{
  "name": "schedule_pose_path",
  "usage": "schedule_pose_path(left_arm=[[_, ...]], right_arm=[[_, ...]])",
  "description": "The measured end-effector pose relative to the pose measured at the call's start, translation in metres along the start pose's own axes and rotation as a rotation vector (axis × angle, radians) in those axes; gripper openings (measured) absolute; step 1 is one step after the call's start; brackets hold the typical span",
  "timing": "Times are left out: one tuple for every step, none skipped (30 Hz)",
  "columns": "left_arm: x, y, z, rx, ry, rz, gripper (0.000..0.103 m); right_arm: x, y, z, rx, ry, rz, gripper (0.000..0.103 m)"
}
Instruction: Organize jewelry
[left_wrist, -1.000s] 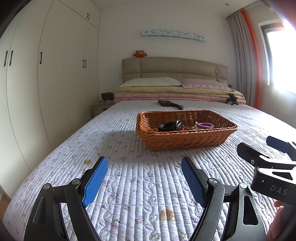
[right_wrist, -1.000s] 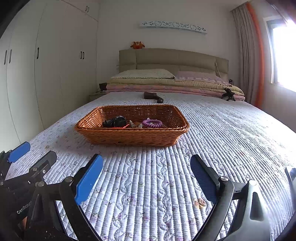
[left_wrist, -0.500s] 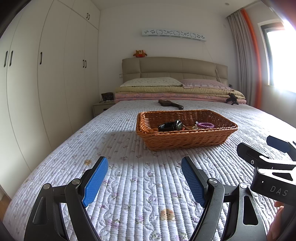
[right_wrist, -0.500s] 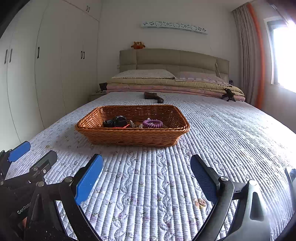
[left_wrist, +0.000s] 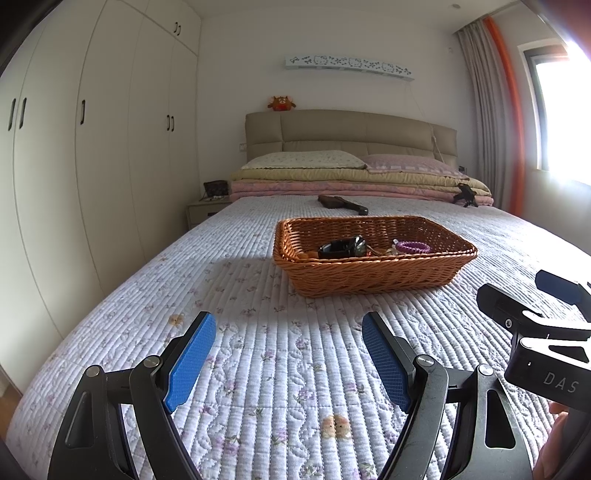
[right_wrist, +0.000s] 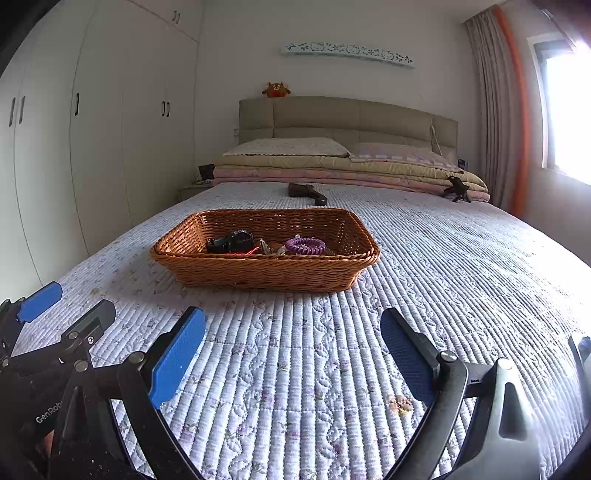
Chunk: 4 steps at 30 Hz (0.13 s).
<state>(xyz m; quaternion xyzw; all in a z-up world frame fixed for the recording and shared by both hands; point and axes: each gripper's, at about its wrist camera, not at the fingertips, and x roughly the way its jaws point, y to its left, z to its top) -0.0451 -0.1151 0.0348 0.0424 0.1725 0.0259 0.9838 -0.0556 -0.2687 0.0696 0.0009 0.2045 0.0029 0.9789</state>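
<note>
While we hold both tools low over the quilted floral bedspread (left_wrist: 258, 332), our left gripper (left_wrist: 288, 354) gapes wide with nothing between its blue pads, and our right gripper (right_wrist: 291, 354) is spread just as wide and just as bare. Ahead sits the rectangular woven wicker basket (right_wrist: 258, 275), its long axis running across our view, well apart from both sets of fingers. Inside it lie a black wristwatch (right_wrist: 232, 242) toward the left and a purple coiled bracelet (right_wrist: 304, 245) toward the right, small pieces between them too tangled to name. Beyond the basket a dark brown elongated object (right_wrist: 306, 192) rests on the quilt, angled toward the right. Folded blankets (left_wrist: 351, 181) are stacked at the padded beige headboard (left_wrist: 351, 133). Only open quilt lies between us and the basket.
</note>
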Motion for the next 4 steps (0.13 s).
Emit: schedule_pose_path(left_arm=[[-0.0003,0.0008,0.0000,-0.002,-0.002,0.002,0.082],[-0.0008,-0.0001,0.0004,-0.002,-0.003,-0.002,0.082],[-0.0007,0.0004,0.0005,-0.003,-0.002,-0.007,0.082],[-0.0003,0.0007,0.0003,-0.002,0.001,-0.008,0.082]], right_arm=[[-0.0001,-0.0001,0.0000,0.000,-0.001,0.000,0.096],[0.0001,-0.0001,0.0000,0.000,0.000,0.000,0.097],[0.0000,-0.0002,0.0001,0.000,0.000,0.001,0.097],[0.0000,-0.0003,0.0000,0.000,0.000,0.001,0.097]])
